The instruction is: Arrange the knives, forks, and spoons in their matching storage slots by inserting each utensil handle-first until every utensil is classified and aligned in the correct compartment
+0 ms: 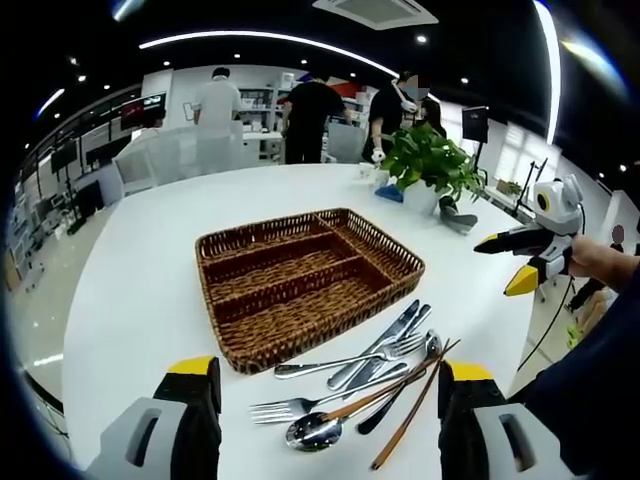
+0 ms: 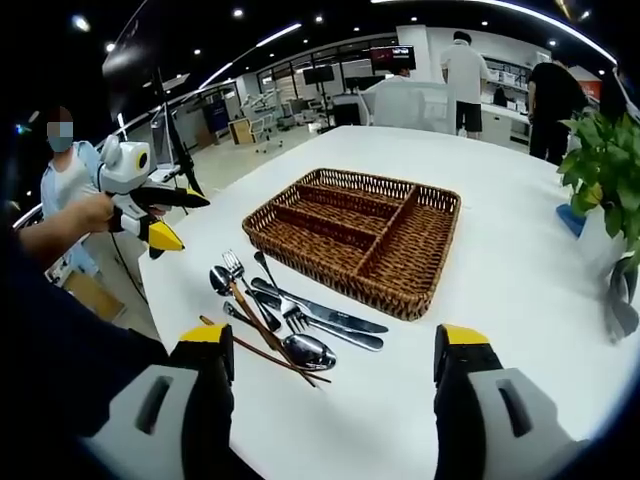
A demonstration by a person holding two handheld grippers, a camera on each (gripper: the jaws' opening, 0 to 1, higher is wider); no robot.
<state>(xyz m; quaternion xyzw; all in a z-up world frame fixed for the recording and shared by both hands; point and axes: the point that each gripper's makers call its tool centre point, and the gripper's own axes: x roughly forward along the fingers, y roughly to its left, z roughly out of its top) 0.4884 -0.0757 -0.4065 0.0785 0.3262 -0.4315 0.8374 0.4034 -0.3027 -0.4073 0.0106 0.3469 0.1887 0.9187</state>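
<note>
An empty wicker basket [image 1: 330,335] [image 2: 345,290] with dividers sits mid-table. Beside it lies a loose pile of cutlery: knives [image 1: 388,342] [image 2: 322,312], forks [image 1: 298,406] [image 2: 234,265], spoons [image 1: 314,431] [image 2: 308,351] and brown chopsticks [image 1: 412,420] [image 2: 250,348]. My left gripper [image 1: 328,370] hovers above the pile, open and holding nothing; in the right gripper view it sits at the left [image 2: 158,218], jaws apart. My right gripper [image 2: 332,335] is open above the table near the pile; in the left gripper view it hangs off the table's right edge [image 1: 508,262], held by a hand.
The round white table [image 1: 140,290] [image 2: 520,260] carries a potted green plant [image 1: 432,160] [image 2: 606,170] at its far side. Several people stand by desks and chairs behind the table. Another person sits at the left of the right gripper view.
</note>
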